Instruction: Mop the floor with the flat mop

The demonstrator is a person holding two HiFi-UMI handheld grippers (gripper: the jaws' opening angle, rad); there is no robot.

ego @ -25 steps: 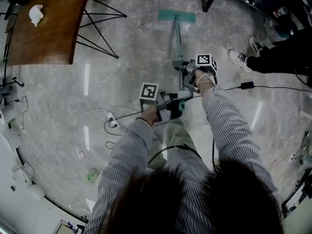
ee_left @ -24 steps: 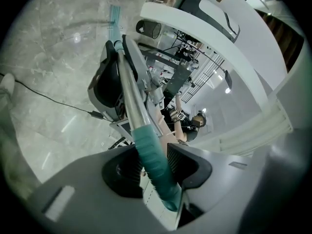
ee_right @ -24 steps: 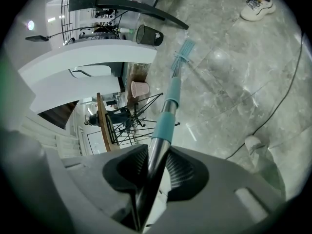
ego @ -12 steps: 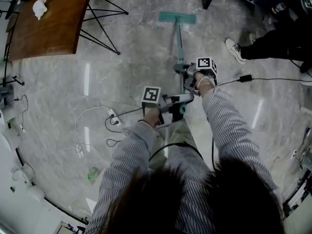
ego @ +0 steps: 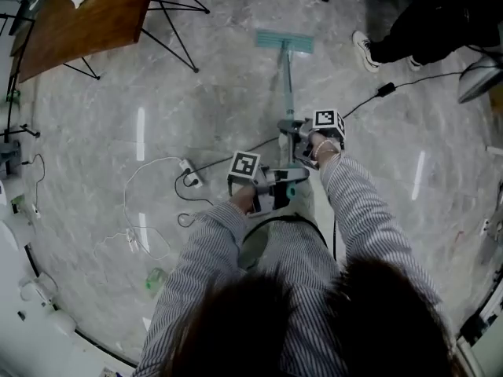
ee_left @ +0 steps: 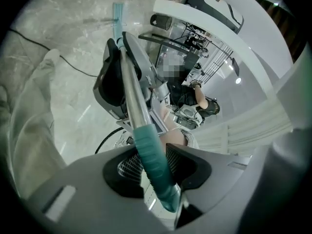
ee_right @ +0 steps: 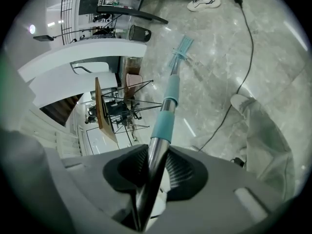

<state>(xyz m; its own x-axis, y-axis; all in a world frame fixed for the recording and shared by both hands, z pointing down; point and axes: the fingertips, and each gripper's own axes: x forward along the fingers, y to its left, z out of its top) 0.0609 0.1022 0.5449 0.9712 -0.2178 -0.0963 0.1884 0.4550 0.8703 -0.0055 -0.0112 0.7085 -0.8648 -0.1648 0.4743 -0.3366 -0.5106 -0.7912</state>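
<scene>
**Pull stroke brings the mop head back**

The teal, rectangular head of the steel-poled flat mop (ego: 284,41) lies flat on the grey marble floor (ego: 196,108), straight ahead of the person. It now sits closer to the person than a second ago, so a backward stroke is likely under way.

The left gripper (ego: 284,181) is clamped on the teal ribbed grip (ee_left: 152,157) at the pole's upper end. The right gripper (ego: 292,129) is clenched on the bare steel pole (ee_right: 155,160) further down.

The brown wooden table (ego: 78,22) has slid towards the upper-left corner of the head view, and a bystander's white sneaker (ego: 363,49) has moved up. A white power strip (ego: 191,179) and its cord lie to the left, near the next pass.
</scene>
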